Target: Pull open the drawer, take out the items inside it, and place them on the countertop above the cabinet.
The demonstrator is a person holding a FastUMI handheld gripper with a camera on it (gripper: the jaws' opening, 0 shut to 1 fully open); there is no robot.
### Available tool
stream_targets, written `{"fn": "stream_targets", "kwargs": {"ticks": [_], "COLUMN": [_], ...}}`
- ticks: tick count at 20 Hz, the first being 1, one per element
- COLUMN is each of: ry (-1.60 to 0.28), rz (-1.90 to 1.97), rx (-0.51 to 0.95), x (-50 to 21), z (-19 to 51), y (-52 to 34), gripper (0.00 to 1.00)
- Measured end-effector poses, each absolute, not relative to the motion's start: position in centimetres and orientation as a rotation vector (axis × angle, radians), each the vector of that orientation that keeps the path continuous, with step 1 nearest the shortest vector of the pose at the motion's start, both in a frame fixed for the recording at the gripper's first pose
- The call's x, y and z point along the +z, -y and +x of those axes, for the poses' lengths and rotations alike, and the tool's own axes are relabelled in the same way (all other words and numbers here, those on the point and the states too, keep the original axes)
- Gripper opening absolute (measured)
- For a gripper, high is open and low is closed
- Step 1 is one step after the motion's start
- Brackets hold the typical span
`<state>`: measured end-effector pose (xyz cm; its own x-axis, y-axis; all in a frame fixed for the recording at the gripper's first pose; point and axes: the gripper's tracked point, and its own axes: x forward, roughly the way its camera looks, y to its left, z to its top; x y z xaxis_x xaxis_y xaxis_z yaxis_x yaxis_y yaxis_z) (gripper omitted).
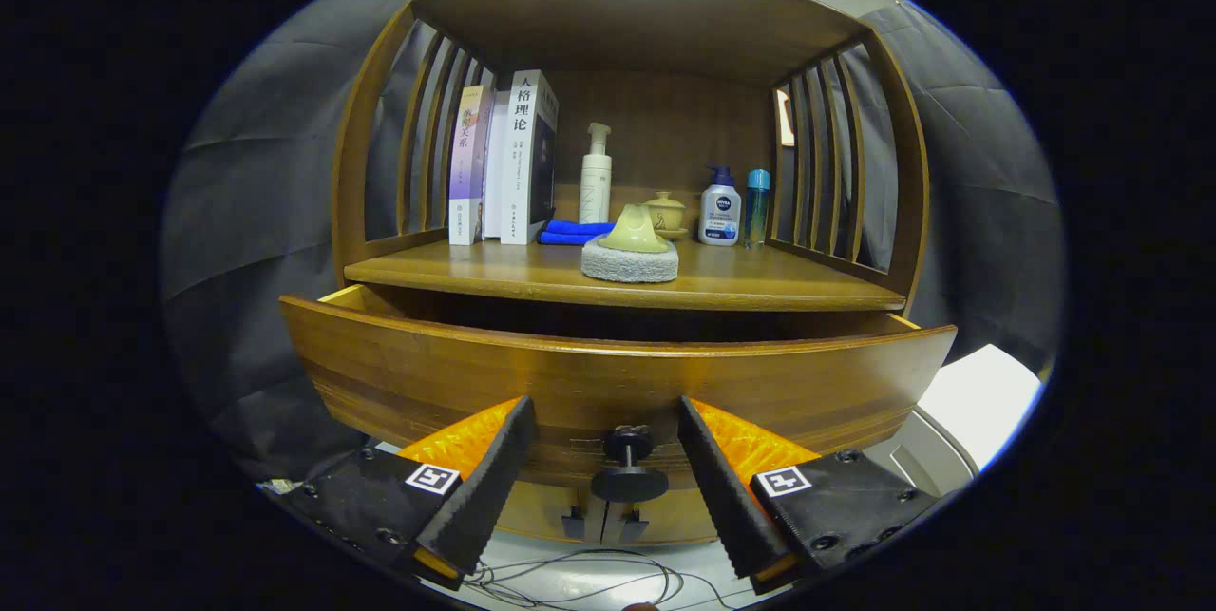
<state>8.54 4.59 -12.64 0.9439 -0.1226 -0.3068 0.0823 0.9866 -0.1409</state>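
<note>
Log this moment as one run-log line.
drawer: pulled out | gripper: open, straddling knob | countertop: sponge there | drawer contents: hidden

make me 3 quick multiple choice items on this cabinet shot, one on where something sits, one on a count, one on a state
1. Where is the drawer knob relative to the tongs?
A. between the two fingers, untouched
B. left of both fingers
C. up on the countertop

2. How many books stand on the countertop?
A. none
B. three
C. seven

3. What state is the drawer in?
A. fully shut
B. pulled partly out
C. removed and lying on the floor

Key:
1 A, the knob sits in the gap between the spread fingers with space on each side.
2 B, three spines stand upright together beside the blue cloth.
3 B, the drawer front stands forward of the countertop edge with a dark gap behind it; its contents are hidden from here.
</note>
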Motion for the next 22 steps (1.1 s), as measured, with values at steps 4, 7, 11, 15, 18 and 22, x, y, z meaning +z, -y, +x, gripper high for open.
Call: {"fn": "stream_targets", "kwargs": {"ticks": [4, 7, 11, 15, 18, 22], "ry": [-0.304, -0.292, -0.290, -0.287, -0.274, -0.272], "rz": [-0.138, -0.145, -0.147, -0.144, -0.146, -0.138], "rx": [-0.115, -0.118, -0.119, -0.120, -0.121, -0.123], "x": [-12.7, -12.8, -12.9, -12.9, -12.9, -13.0], "z": [9.4, 10.1, 11.4, 12.4, 13.1, 14.0], "y": [-4.5, -4.5, -4.3, -4.2, -4.1, -4.1], "gripper": [0.98, 0.98, 0.98, 0.98, 0.98, 0.98]}}
